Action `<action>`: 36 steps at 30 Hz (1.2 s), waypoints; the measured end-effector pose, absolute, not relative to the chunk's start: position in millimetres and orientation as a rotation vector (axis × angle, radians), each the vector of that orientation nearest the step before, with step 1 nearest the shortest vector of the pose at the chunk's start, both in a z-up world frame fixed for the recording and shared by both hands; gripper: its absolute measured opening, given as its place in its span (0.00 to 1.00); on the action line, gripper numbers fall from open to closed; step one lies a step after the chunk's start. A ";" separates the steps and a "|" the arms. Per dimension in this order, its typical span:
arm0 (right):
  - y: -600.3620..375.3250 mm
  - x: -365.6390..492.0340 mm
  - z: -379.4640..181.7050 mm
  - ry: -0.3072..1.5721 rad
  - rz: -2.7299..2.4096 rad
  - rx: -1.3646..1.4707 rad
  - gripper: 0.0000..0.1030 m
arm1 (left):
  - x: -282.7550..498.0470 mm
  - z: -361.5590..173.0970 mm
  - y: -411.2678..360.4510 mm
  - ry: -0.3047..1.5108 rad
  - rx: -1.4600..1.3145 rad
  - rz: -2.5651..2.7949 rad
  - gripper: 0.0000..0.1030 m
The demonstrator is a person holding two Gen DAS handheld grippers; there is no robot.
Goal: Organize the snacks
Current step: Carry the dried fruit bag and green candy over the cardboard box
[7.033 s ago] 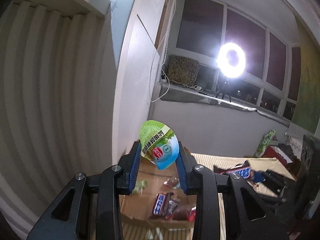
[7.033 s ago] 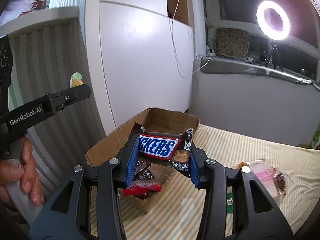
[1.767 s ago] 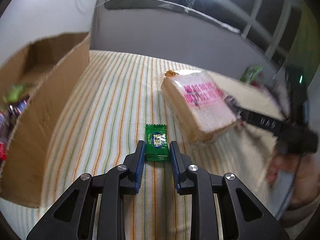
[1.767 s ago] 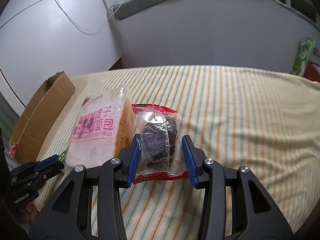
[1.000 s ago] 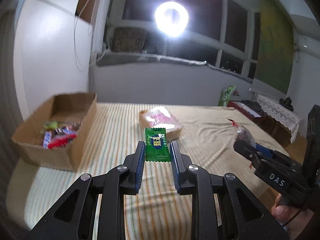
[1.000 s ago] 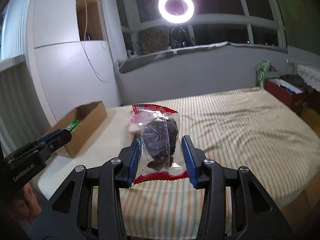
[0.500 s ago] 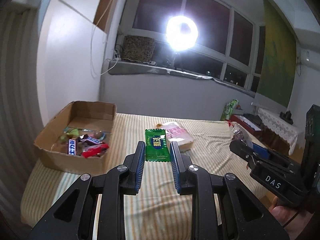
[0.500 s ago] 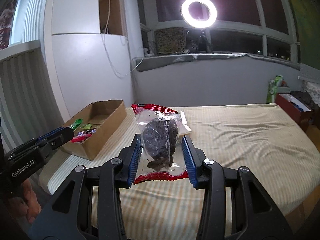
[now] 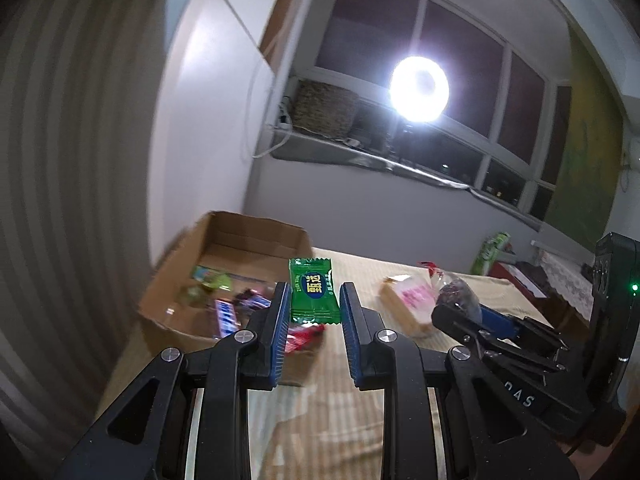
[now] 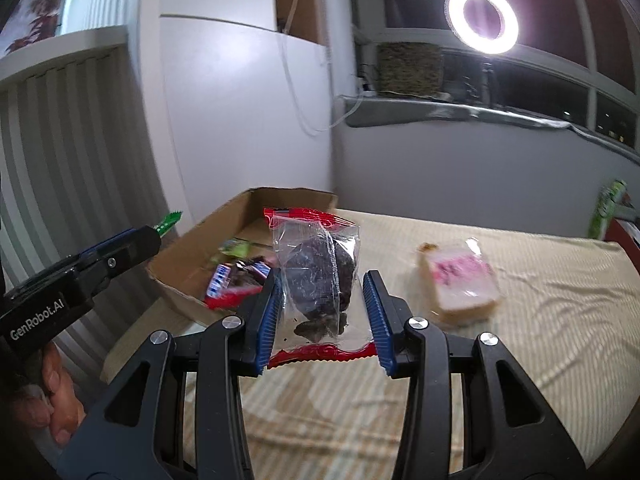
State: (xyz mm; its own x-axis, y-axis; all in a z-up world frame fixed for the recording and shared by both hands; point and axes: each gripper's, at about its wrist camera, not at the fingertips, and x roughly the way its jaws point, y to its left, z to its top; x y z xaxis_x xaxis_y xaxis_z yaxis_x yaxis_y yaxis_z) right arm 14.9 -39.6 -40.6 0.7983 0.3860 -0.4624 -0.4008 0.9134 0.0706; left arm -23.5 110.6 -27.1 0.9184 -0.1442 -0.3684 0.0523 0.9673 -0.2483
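Green candy (image 9: 313,295) pinched in left gripper (image 9: 314,322); right gripper (image 10: 323,312) clamps dark-snack bag (image 10: 318,276).

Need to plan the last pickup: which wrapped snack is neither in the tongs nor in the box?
The pink-labelled clear-wrapped bread slice: it lies alone on the striped bedcover, right of the cardboard box.

Ring light (image 10: 481,19) glows before dark windows (image 9: 452,56); striped bedsheet (image 10: 520,280), white walls (image 10: 224,120).
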 end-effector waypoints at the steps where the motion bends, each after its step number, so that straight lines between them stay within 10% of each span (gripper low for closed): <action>1: -34.2 17.9 -39.7 0.488 0.430 -0.033 0.41 | -23.9 -25.0 113.9 0.391 -0.235 -0.090 0.22; 36: 32.9 130.3 -84.3 0.567 0.632 -0.015 0.42 | 58.7 -71.4 146.6 0.570 -0.214 0.073 0.22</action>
